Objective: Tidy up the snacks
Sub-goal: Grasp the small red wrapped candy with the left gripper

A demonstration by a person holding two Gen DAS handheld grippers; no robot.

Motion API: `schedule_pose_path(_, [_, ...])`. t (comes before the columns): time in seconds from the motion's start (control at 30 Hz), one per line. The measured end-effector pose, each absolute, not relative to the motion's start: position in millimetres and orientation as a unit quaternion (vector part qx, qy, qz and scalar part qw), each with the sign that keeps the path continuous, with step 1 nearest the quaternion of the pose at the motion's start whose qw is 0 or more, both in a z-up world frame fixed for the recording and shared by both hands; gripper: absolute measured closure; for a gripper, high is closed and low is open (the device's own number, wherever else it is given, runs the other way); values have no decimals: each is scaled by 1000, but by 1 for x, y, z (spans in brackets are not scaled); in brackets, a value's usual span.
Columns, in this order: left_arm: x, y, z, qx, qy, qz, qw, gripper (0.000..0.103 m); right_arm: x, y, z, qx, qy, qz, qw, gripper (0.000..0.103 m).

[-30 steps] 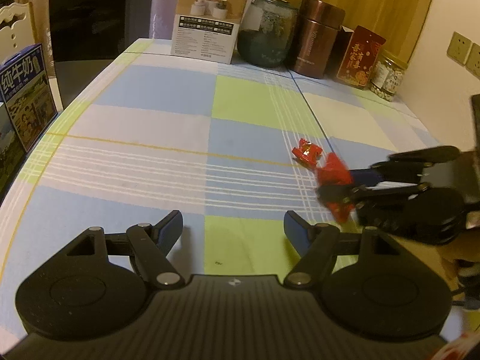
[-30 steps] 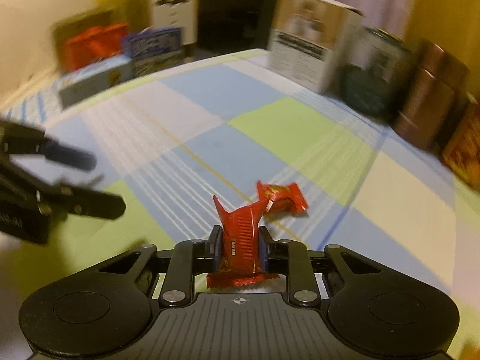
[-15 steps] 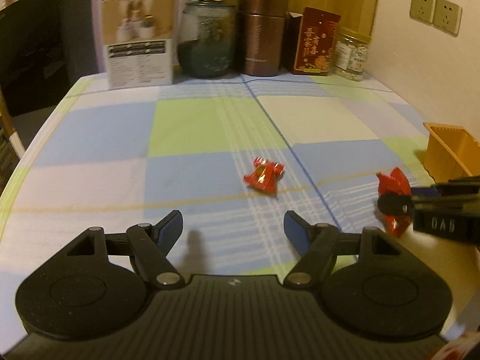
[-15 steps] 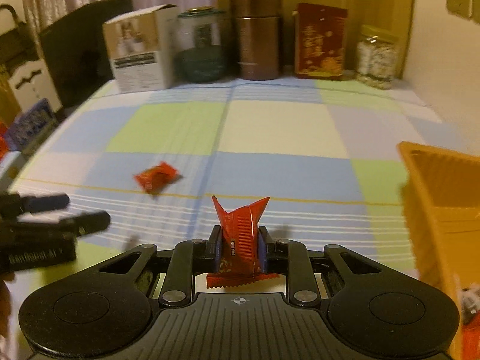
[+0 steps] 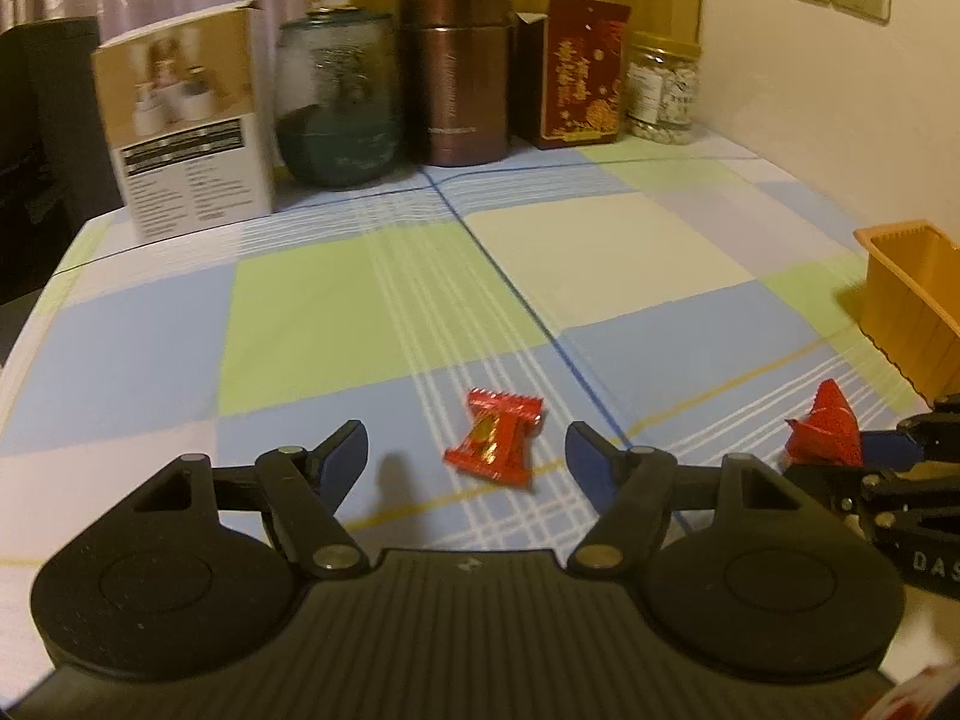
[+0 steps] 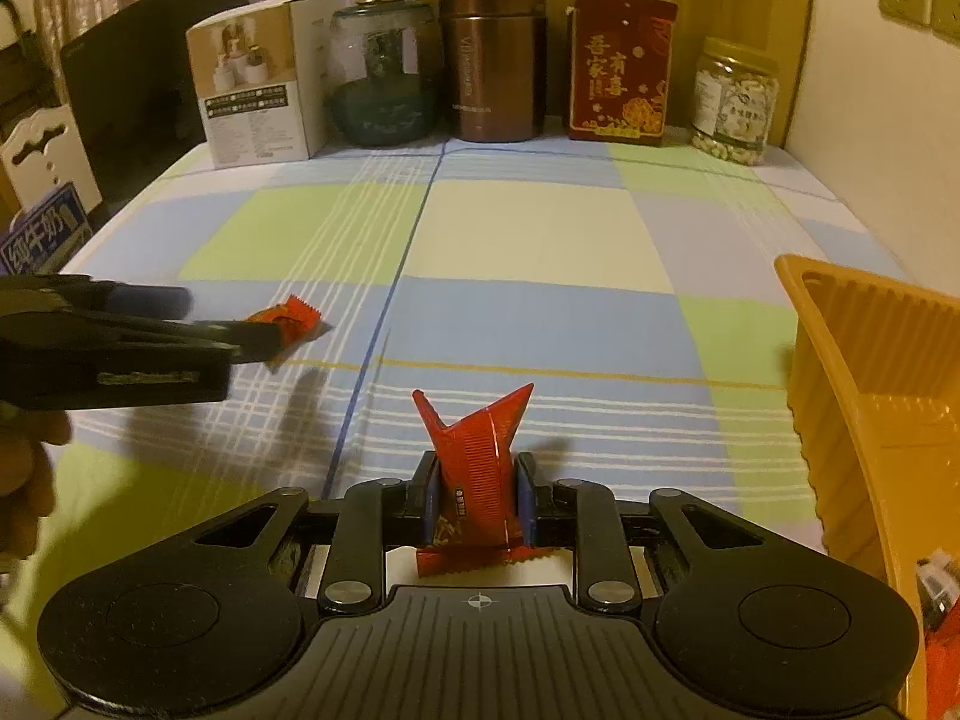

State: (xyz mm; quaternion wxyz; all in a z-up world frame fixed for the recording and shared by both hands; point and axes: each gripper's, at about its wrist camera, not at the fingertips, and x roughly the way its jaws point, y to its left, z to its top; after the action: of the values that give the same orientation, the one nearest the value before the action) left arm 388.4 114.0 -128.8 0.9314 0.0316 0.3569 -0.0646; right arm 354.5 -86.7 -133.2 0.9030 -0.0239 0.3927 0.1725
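Note:
A red wrapped candy (image 5: 497, 445) lies on the checked tablecloth, between the open fingers of my left gripper (image 5: 467, 443). The same candy shows in the right wrist view (image 6: 288, 322), partly behind the left gripper (image 6: 180, 318). My right gripper (image 6: 475, 492) is shut on a second red candy (image 6: 477, 453) and holds it above the cloth; it also shows in the left wrist view (image 5: 825, 429). An orange plastic basket (image 6: 870, 372) stands at the right, also in the left wrist view (image 5: 912, 306).
At the table's back stand a white box (image 5: 186, 120), a green glass jar (image 5: 339, 102), a brown canister (image 5: 459, 69), a red packet (image 5: 582, 72) and a nut jar (image 5: 660, 90). A wall runs along the right. A milk carton (image 6: 42, 234) is at the left edge.
Both grippers swung right to face the back of the table. The left gripper moved closer, so the lying candy sits between its open fingers. The right still holds its candy near the basket.

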Motion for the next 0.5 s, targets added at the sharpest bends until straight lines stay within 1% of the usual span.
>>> schedule_pose_path(0.03, [391, 112, -129, 35, 358, -67, 931, 36, 355, -87, -133, -21, 393, 172, 903, 78])
schedule_pose_path(0.1, [396, 107, -132, 44, 362, -71, 929, 46, 355, -88, -133, -17, 392, 170, 904, 78])
schedule_pose_path(0.17, [399, 105, -134, 49, 367, -76, 926, 66, 356, -88, -133, -12, 392, 169, 904, 78])
schedule_pose_path(0.2, [401, 104, -136, 51, 373, -76, 923, 70, 356, -89, -133, -9, 393, 168, 904, 78])
schedule_pose_path(0.23, [401, 104, -137, 52, 376, -76, 922, 76, 356, -89, -133, -6, 393, 167, 904, 78])
schedule_pose_path(0.4, [386, 102, -128, 51, 366, -66, 927, 79, 356, -90, -133, 0, 391, 167, 905, 78])
schedule_pose_path(0.5, [367, 106, -119, 20, 368, -50, 928, 80, 354, -91, -128, 4, 385, 170, 907, 78])
